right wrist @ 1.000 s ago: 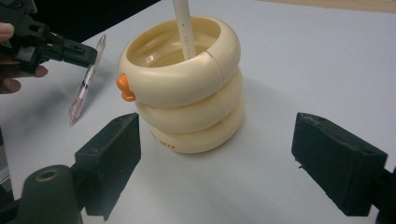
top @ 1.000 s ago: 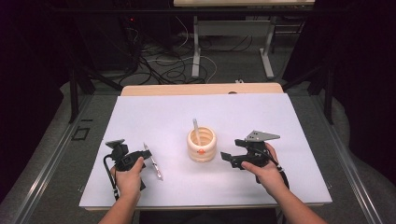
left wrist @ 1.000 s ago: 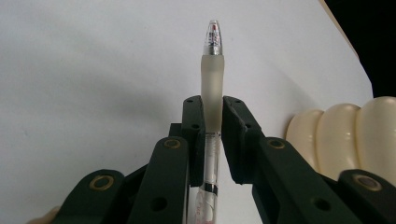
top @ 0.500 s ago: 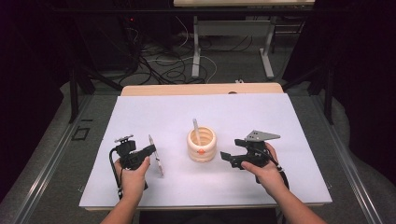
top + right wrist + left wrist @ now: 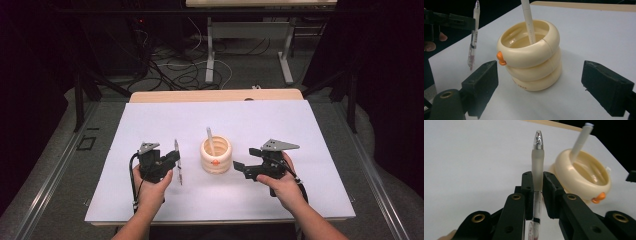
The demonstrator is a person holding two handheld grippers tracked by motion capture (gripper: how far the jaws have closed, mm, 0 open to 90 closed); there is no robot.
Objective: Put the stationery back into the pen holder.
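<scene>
A cream ringed pen holder (image 5: pixel 216 156) with an orange beak stands mid-table, with a white pen (image 5: pixel 210 140) leaning in it. My left gripper (image 5: pixel 175 159) is shut on a clear pen (image 5: pixel 177 162) and holds it just left of the holder. In the left gripper view the jaws pinch the clear pen (image 5: pixel 537 165) at its frosted grip, tip pointing away, and the holder (image 5: pixel 584 178) lies to the right. My right gripper (image 5: pixel 239 168) stands open just right of the holder. In the right gripper view its jaws flank the holder (image 5: pixel 531 57) without touching, and the clear pen (image 5: pixel 473 35) hangs at the left.
The white table top (image 5: pixel 280 125) has free room all around the holder. A wooden strip (image 5: pixel 215 95) runs along its far edge. Beyond the table are dark floor, cables and table legs (image 5: pixel 210 50).
My left gripper has lifted the clear pen from the table and carried it right and forward, toward the holder. The right gripper has stayed still.
</scene>
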